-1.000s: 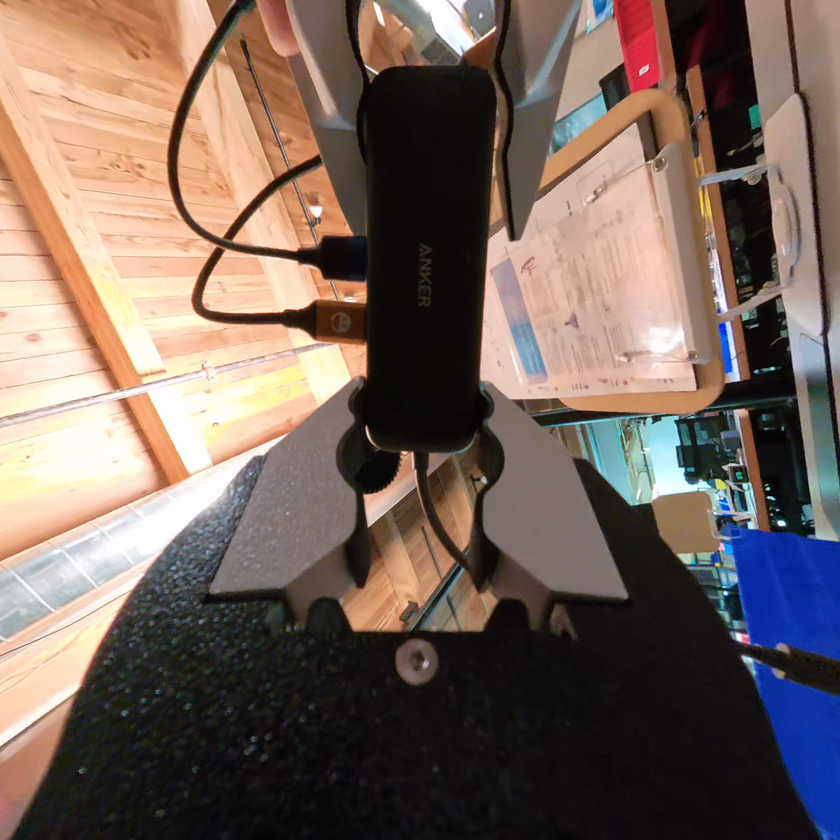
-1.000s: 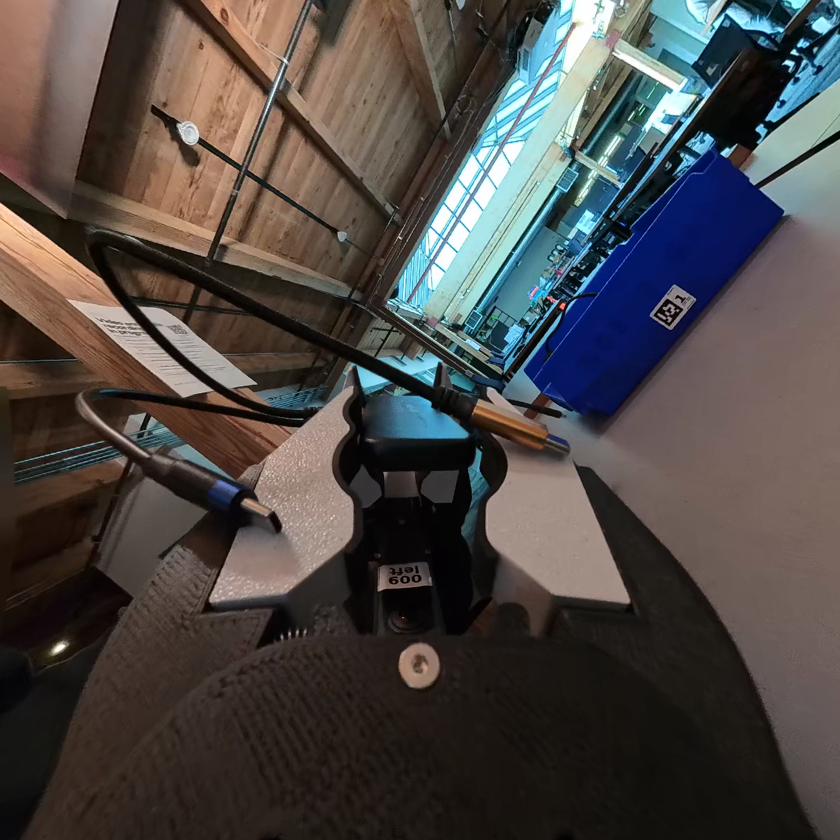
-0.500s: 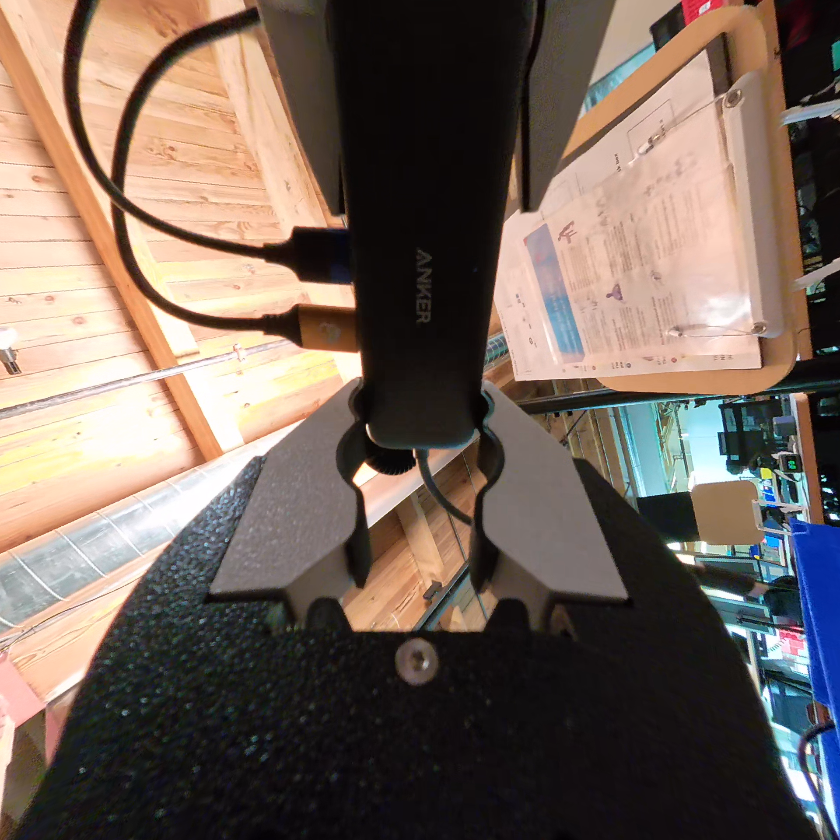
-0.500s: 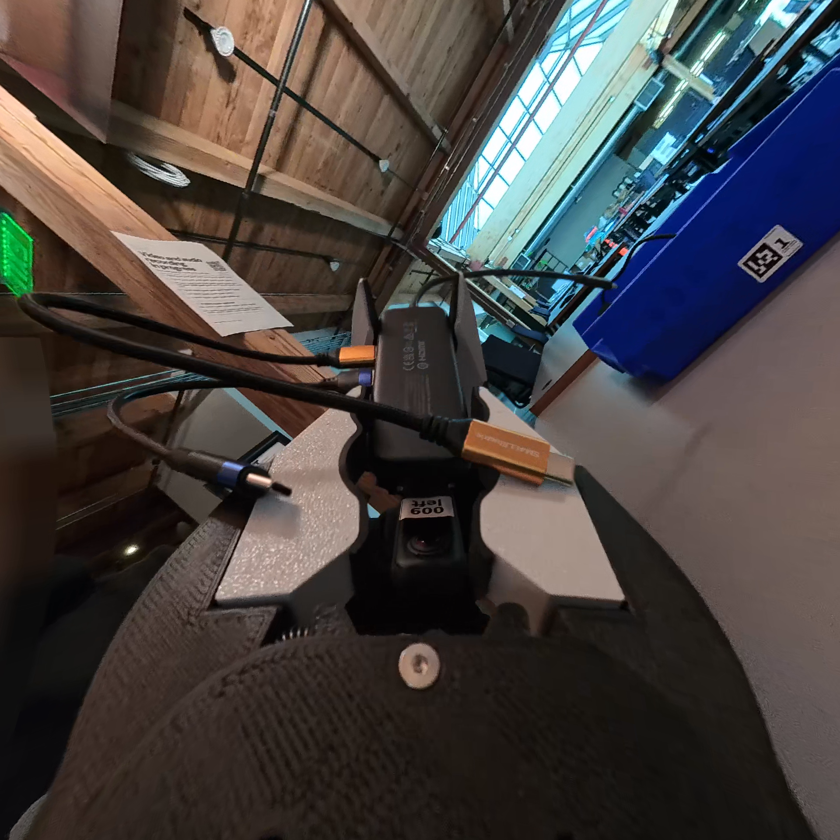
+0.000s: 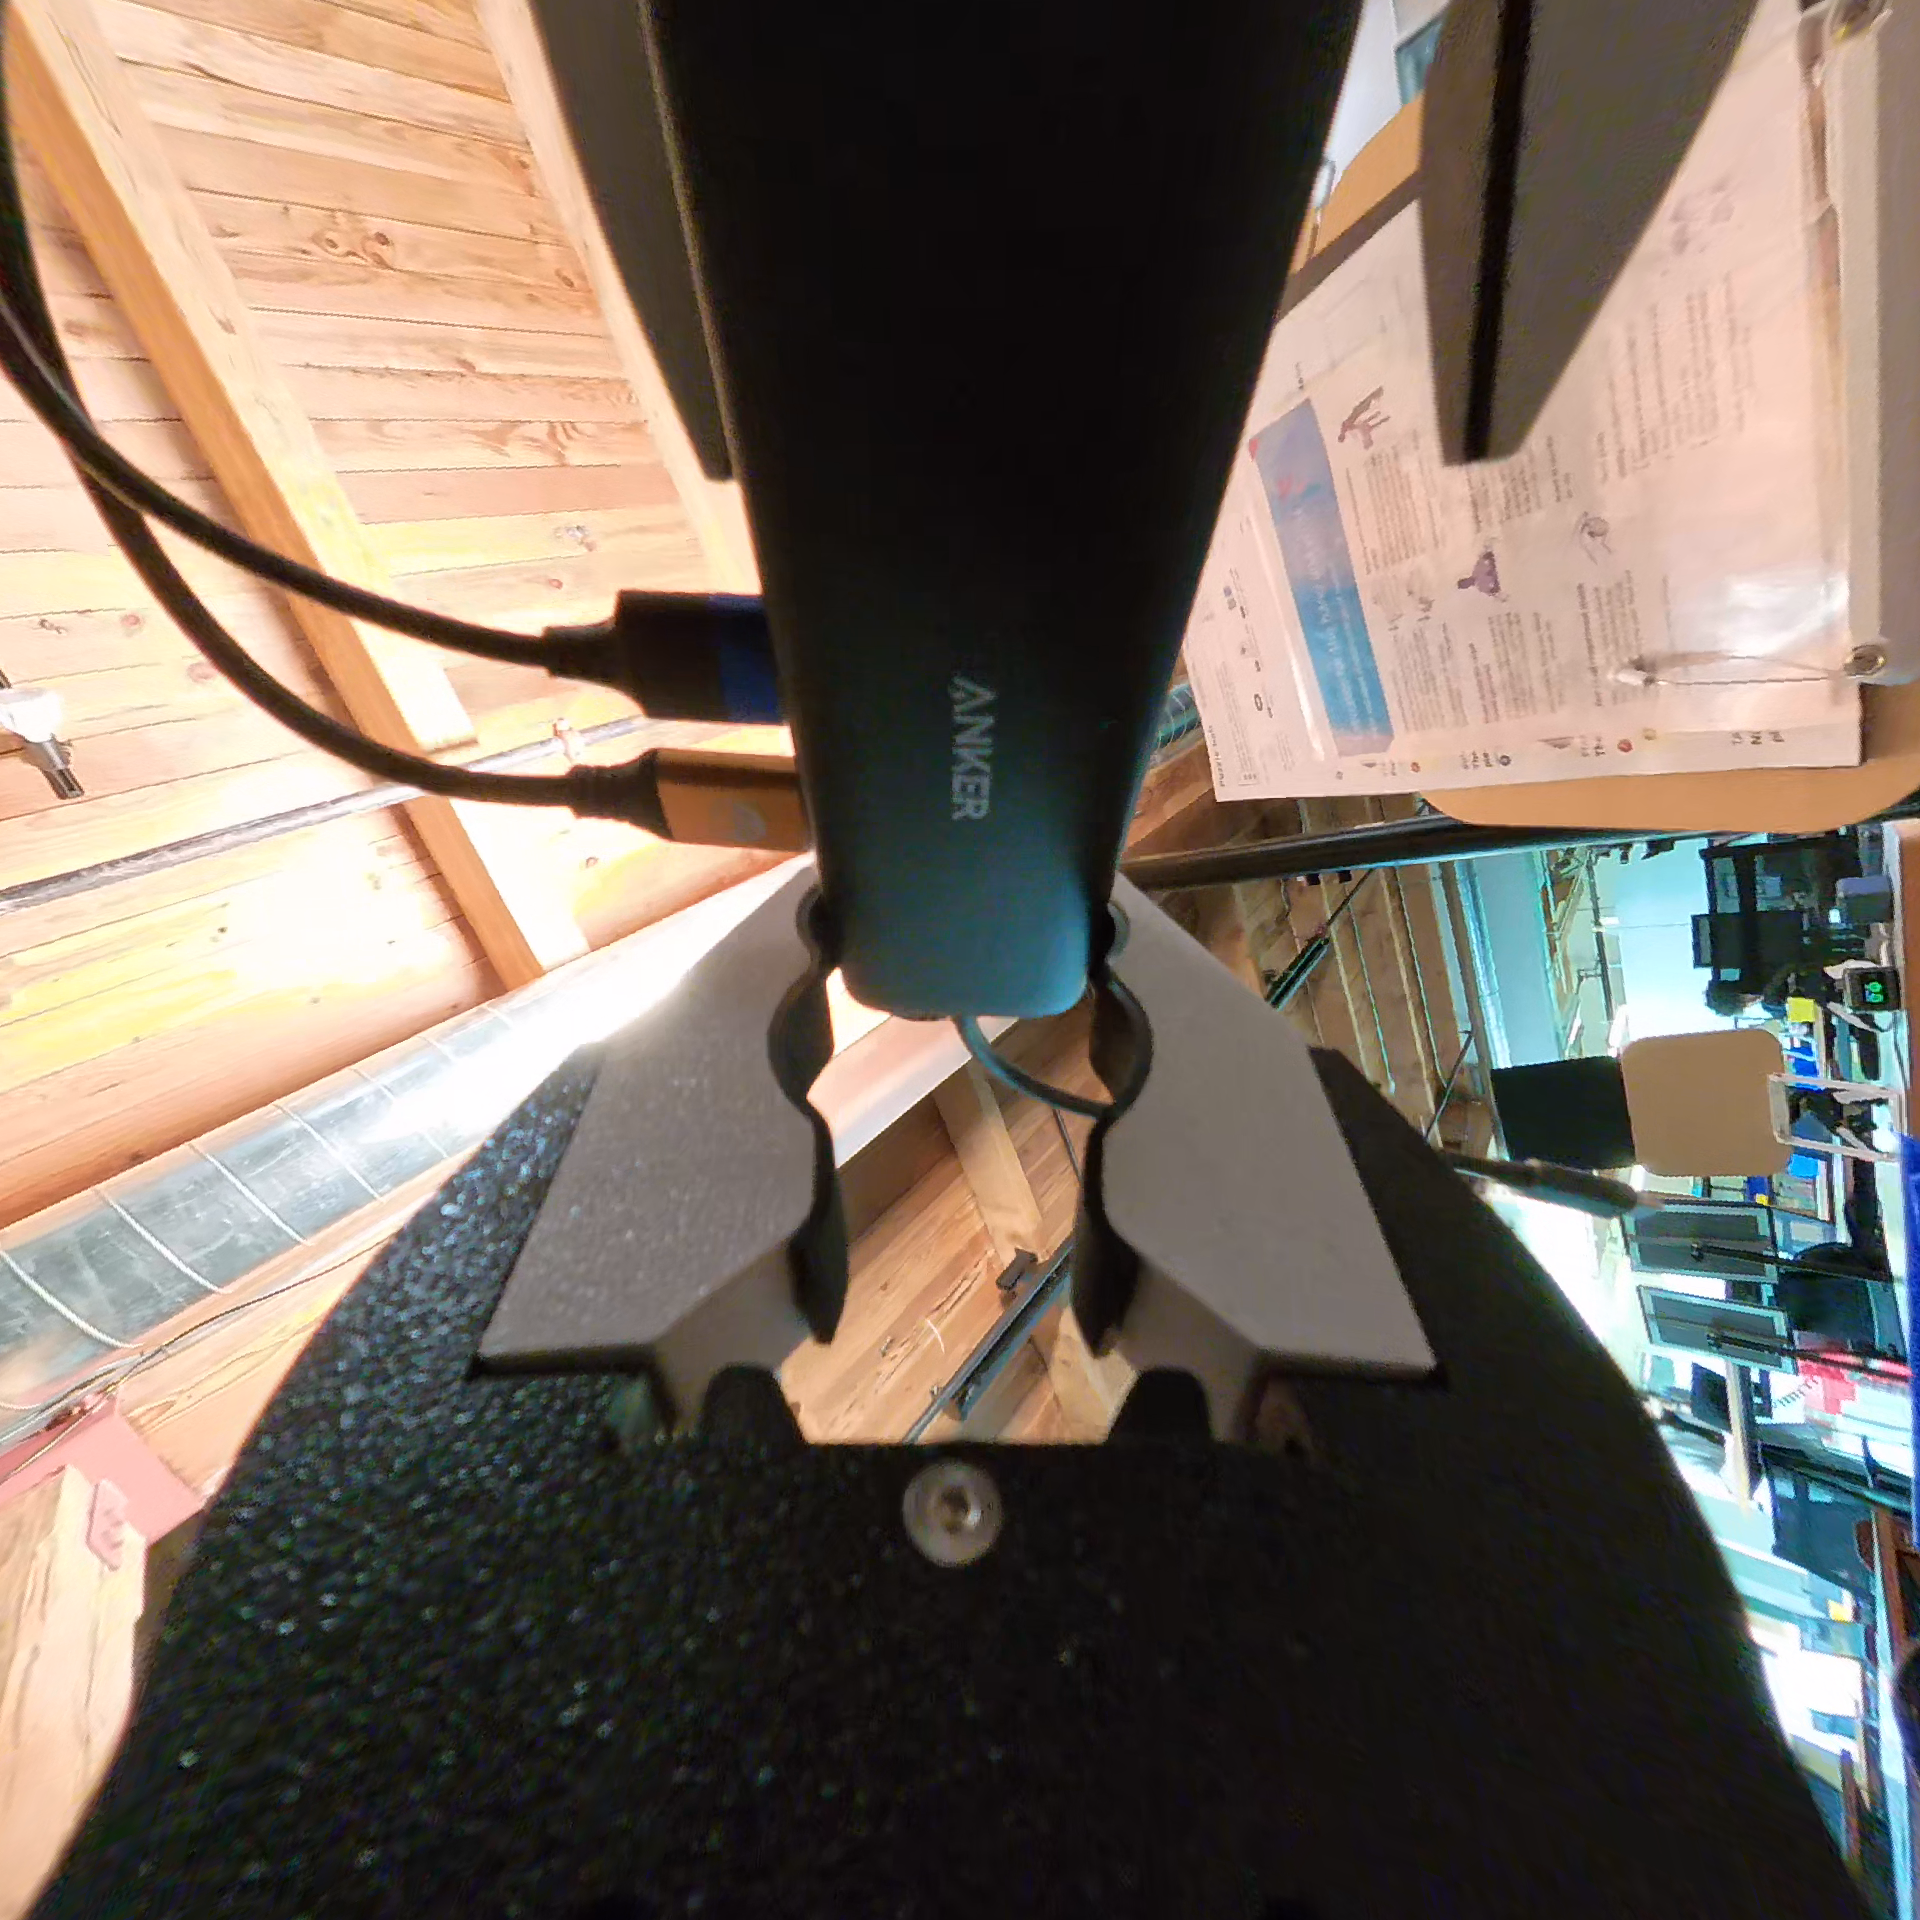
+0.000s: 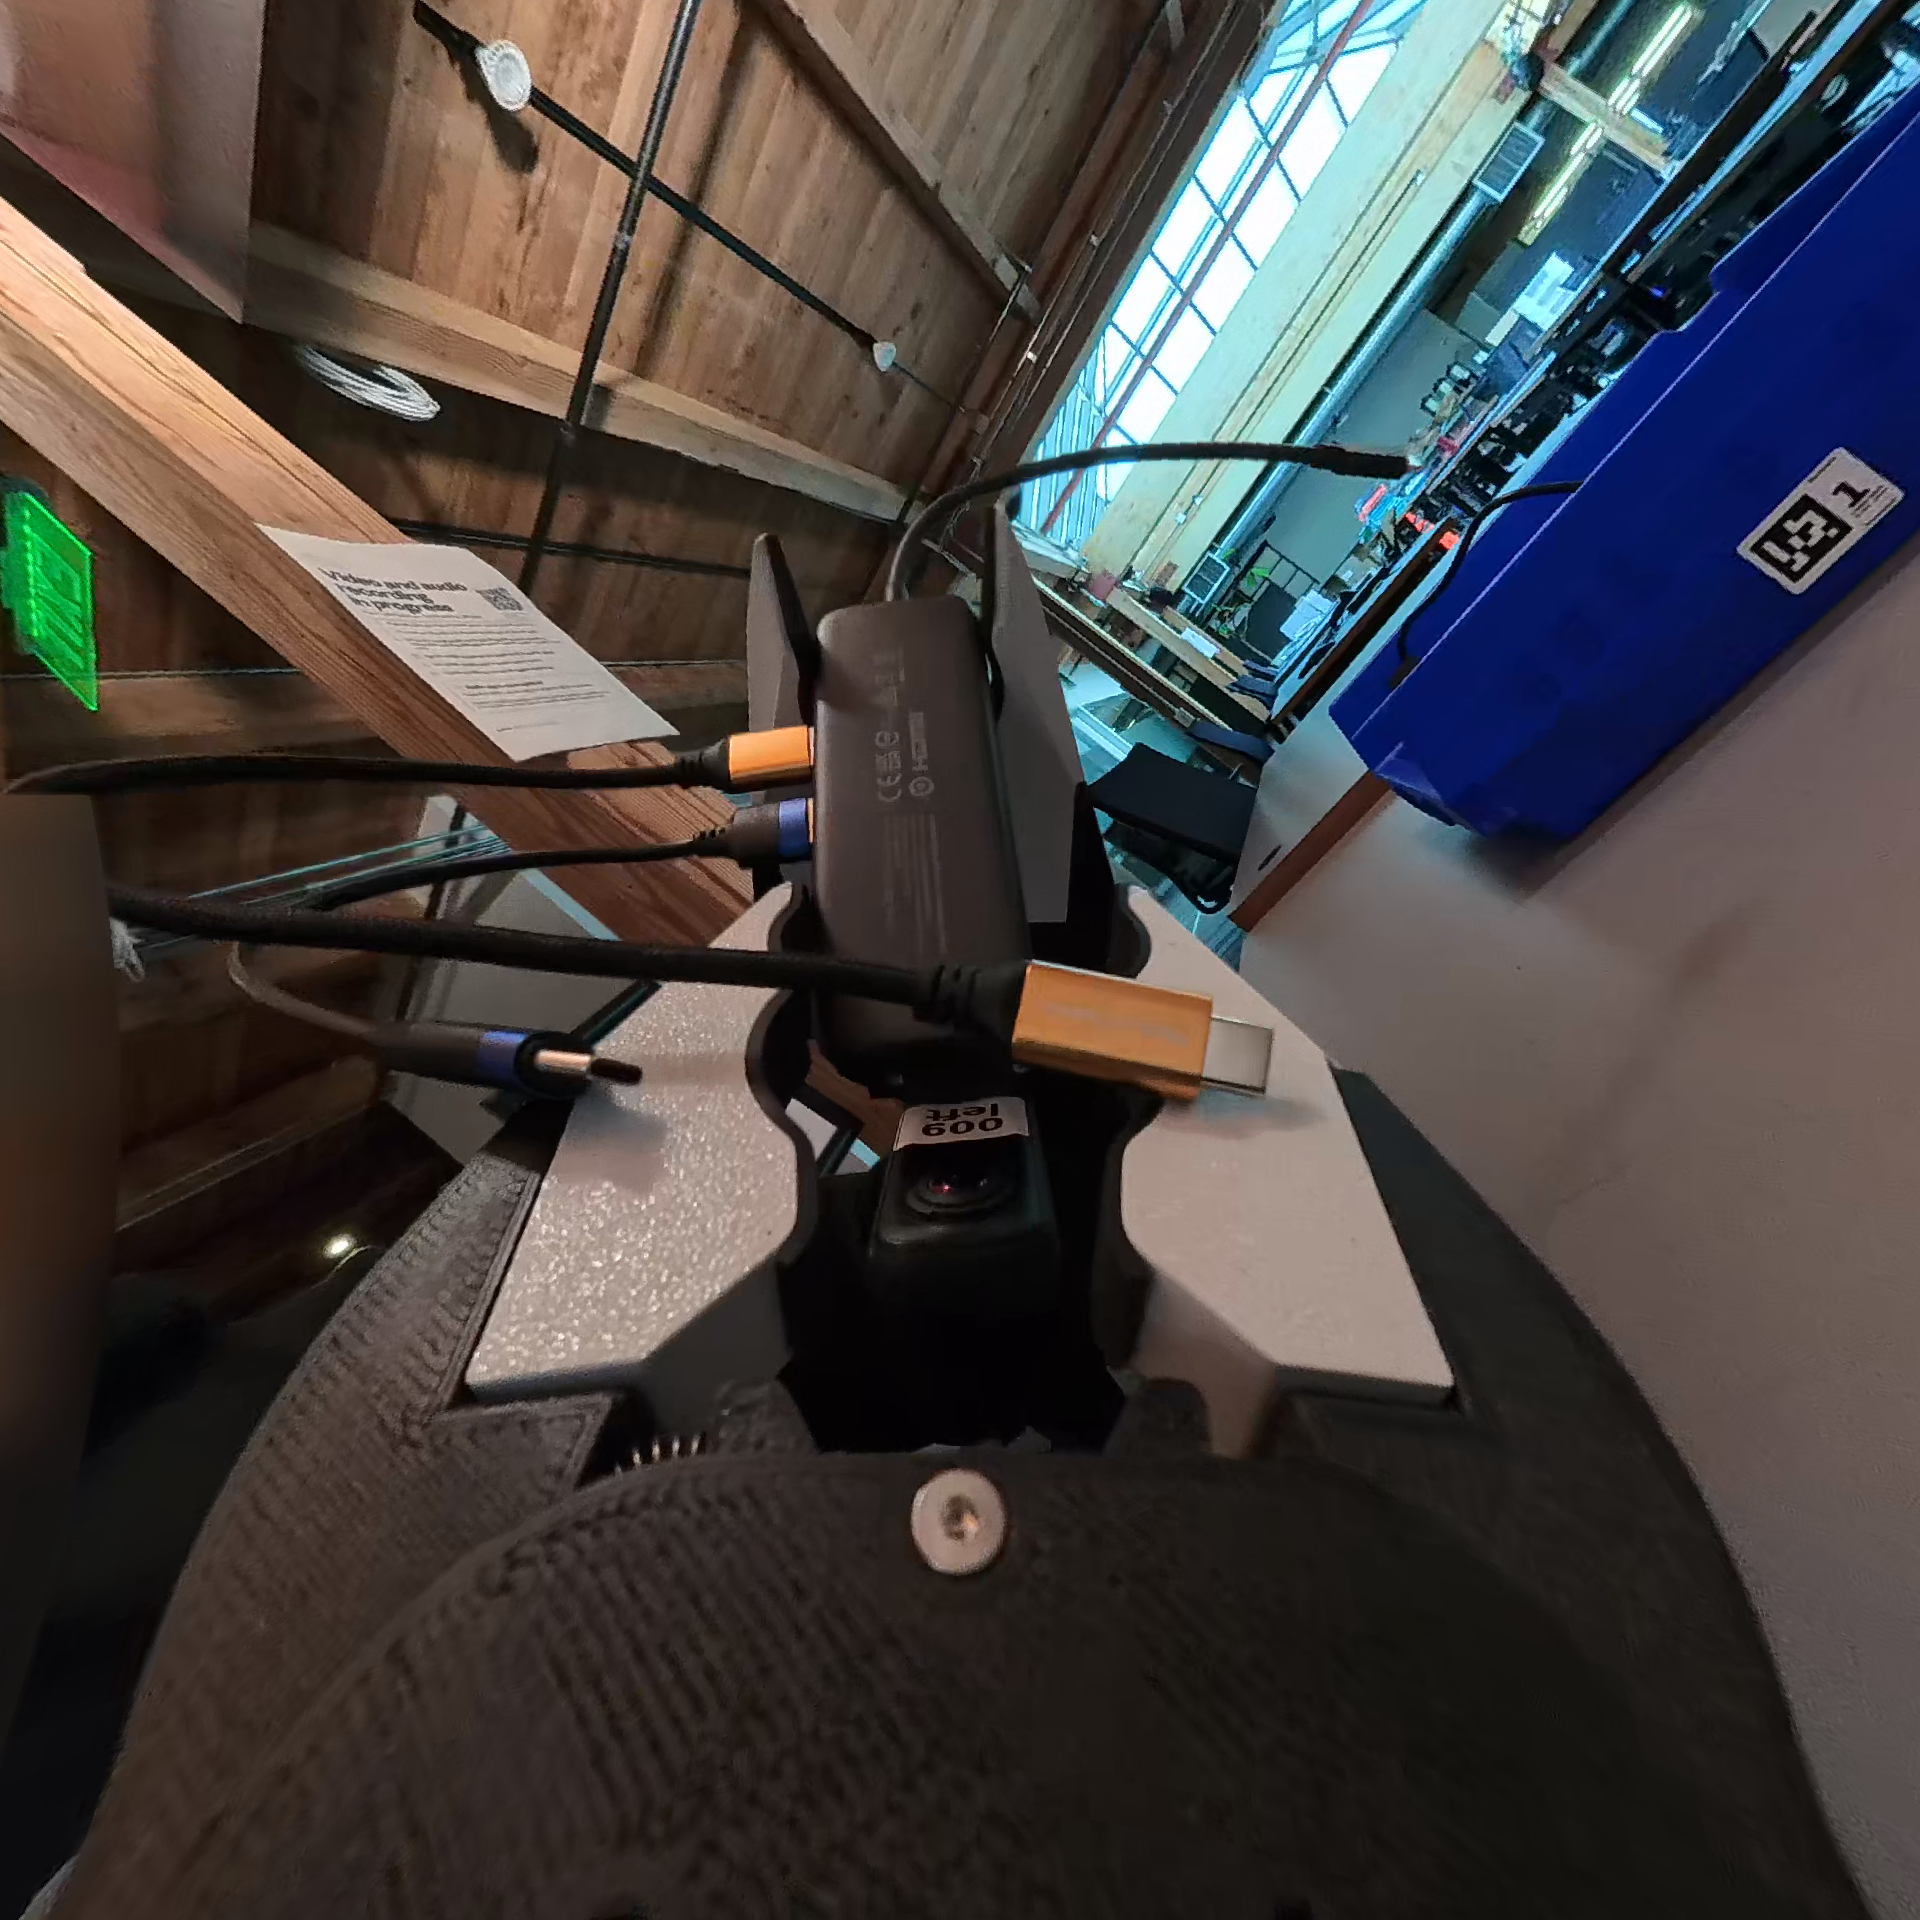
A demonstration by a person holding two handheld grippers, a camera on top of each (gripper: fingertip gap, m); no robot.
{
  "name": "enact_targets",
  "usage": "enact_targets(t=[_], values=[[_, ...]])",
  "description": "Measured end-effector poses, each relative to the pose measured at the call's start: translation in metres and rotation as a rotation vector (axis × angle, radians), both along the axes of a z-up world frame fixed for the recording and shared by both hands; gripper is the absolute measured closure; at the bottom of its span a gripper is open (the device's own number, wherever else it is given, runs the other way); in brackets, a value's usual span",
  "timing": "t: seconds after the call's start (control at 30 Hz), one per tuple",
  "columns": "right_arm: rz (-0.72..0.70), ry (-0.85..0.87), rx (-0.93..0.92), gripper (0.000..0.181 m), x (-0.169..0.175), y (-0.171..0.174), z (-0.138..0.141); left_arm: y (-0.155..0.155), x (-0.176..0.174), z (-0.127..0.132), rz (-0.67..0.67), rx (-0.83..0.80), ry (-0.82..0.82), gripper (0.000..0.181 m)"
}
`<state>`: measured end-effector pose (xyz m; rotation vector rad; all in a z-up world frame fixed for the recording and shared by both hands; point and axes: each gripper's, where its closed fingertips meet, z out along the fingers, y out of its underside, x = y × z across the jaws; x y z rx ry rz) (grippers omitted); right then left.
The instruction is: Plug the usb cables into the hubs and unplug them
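Note:
A black USB hub (image 5: 966, 520) is clamped at its pigtail end by my left gripper (image 5: 961, 935), which is shut on it. A blue plug (image 5: 717, 665) and an orange plug (image 5: 727, 810) sit in the hub's side ports. The hub (image 6: 914, 810) leans back between the jaws of my right gripper (image 6: 956, 914). Those jaws stand a little wider than the hub, and background shows between the hub and one right finger (image 5: 1558, 260). A loose orange plug (image 6: 1122, 1039) and a loose blue plug (image 6: 530, 1065) lie across my right fingers. The left fingers (image 6: 774, 665) show at the hub's far end.
A blue bin (image 6: 1662, 520) stands on the pale table (image 6: 1662, 1143) to the right. A paper notice (image 6: 468, 644) hangs on a wooden beam. A clear sign holder with a printed sheet (image 5: 1558, 623) is at the right. Wooden planks and beams lie beyond.
The hub has swung from end-on to full length in the right wrist view and looms closer in the left wrist view. A gap has appeared between it and one right finger.

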<state>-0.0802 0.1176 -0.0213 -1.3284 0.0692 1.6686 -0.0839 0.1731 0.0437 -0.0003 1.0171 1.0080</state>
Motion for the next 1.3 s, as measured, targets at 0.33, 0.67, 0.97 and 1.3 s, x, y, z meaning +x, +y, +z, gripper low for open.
enact_targets(t=[0.33,0.67,0.97,1.3], values=[[0.033,0.004,0.008,0.131,-0.010,-0.001,-0.001,0.002,0.003,-0.001,0.029,-0.025,-0.009,0.137],[-0.103,-0.015,0.094,0.138,0.011,0.006,0.005,0.008,0.004,-0.012,-0.016,-0.131,0.031,0.137],[-0.224,-0.050,0.181,0.181,0.038,-0.003,0.017,0.002,-0.001,-0.046,-0.244,-0.825,0.032,0.179],[-0.257,-0.402,0.131,0.124,0.031,0.006,-0.018,0.024,-0.004,-0.061,-0.125,-0.685,-0.013,0.180]])
